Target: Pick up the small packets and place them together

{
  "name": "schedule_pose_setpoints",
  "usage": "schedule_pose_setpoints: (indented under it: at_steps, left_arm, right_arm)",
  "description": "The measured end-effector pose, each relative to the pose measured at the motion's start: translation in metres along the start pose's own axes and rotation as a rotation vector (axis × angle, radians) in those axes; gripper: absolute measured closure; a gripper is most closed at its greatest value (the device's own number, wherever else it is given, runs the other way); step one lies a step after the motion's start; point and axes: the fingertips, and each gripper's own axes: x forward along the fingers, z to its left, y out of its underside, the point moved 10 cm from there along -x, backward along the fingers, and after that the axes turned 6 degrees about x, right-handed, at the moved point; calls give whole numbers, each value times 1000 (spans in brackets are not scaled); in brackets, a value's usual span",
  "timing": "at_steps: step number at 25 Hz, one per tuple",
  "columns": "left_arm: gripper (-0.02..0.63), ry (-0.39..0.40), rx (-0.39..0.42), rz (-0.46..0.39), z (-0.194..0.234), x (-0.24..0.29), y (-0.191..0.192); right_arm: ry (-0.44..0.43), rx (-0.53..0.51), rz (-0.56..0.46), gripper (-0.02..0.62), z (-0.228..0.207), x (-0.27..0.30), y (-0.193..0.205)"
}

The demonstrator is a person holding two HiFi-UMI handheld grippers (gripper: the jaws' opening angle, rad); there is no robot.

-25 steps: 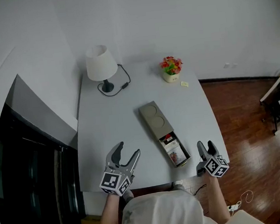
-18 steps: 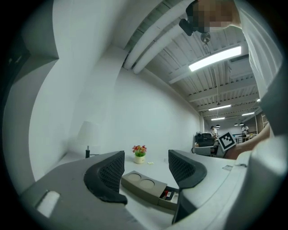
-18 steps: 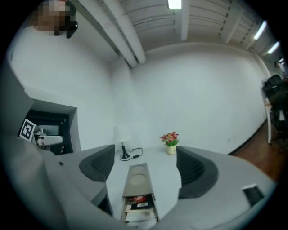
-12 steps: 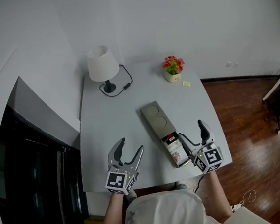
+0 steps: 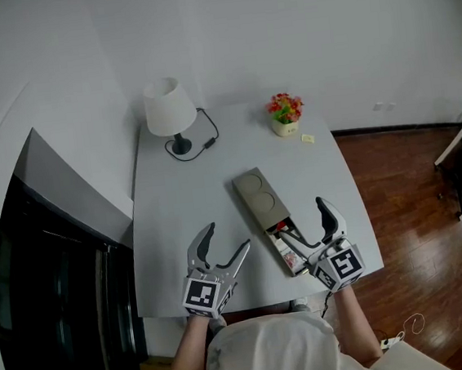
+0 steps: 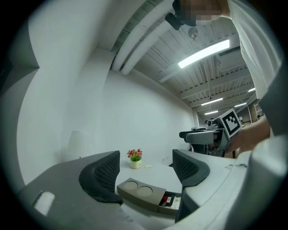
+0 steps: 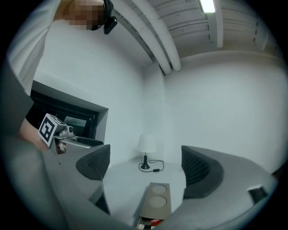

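Nearest the person, the left gripper (image 5: 228,236) hovers over the near edge of the table (image 5: 178,227), jaws spread, nothing between them. Beside it, the right gripper (image 5: 302,216) has just been opening its jaws. They now stand wide and empty, poised over the near end of the olive-grey tray (image 5: 256,194).

That near end is where the work is. The small packets (image 5: 286,253), red and white, lie flat in the tray's open compartment, with walls close around them. So the pick wants care, I'd say. The right gripper looks along the table, not down into the compartment, so it should tip its nose down first. Then it should come in with one pad on each side of the top packet, clear of the tray walls, and close gently, since thin packets may buckle or slide. The left gripper is well placed to steady the tray if it shifts.

Further out, the tray's two round recesses sit covered. Beyond them a small pale slip (image 5: 306,138) lies near the flower pot (image 5: 284,115). It is too small to tell whether it is another packet. The lamp (image 5: 166,109) stands at the far left corner.
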Motion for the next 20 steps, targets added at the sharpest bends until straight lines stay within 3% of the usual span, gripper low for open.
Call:
schedule_pose_setpoints:
  at_steps: [11, 20]
  left_arm:
    - [255, 2, -43, 10, 3, -1, 6]
    - [255, 71, -33, 21, -8, 3, 9]
  right_arm:
    - [-21, 26, 15, 122, 2, -16, 7]
    - [-95, 2, 134, 126, -22, -37, 25]
